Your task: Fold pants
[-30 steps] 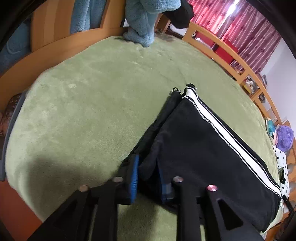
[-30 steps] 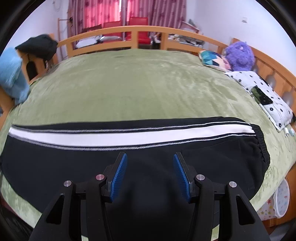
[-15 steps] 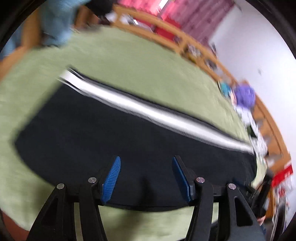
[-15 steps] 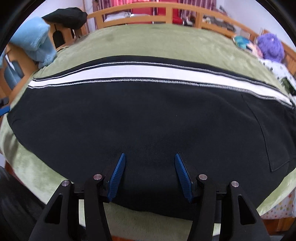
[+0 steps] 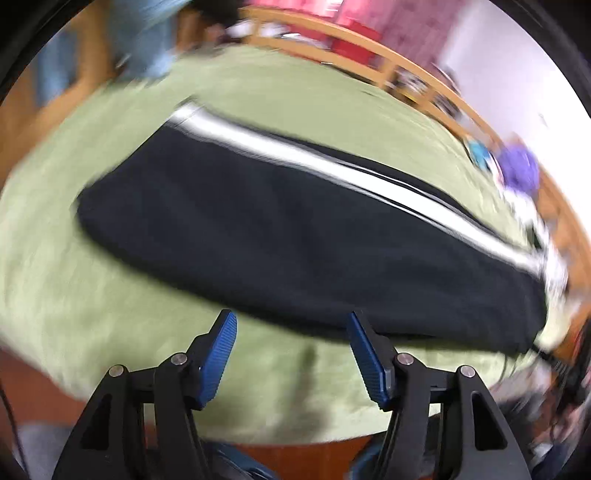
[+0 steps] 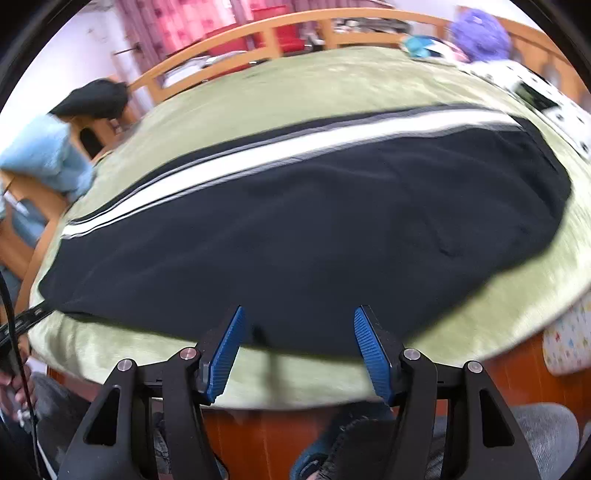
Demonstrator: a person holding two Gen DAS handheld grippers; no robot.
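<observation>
1. Pants (image 5: 303,236) (image 6: 295,236): black with a white side stripe (image 6: 280,147), lying flat and lengthwise on the green bed blanket (image 5: 280,96) (image 6: 332,85), near the bed's front edge.
2. Left gripper (image 5: 291,352): fingers (image 5: 218,363) spread wide, holding nothing. It hangs over the blanket strip just short of the pants' near edge. Pants are ahead of the fingertips; no contact visible. View is motion-blurred.
3. Right gripper (image 6: 298,347): fingers (image 6: 225,352) spread wide, holding nothing. Tips overlap the pants' near hem in the frame; can't tell if they touch the fabric.
4. From the right wrist view, the stripe runs along the far side of the pants, from lower left to upper right. The wider end with a pocket outline is to the right.
5. From the left wrist view, the pants run diagonally from upper left to lower right, stripe on the far edge.
6. Around the bed: wooden rail (image 6: 295,26) along the far side, purple plush (image 6: 480,29) and polka-dot pillow (image 6: 535,92) at the right end, light blue garment (image 6: 44,158) and a black item (image 6: 92,98) at the left end. Red curtains (image 6: 177,26) behind.
</observation>
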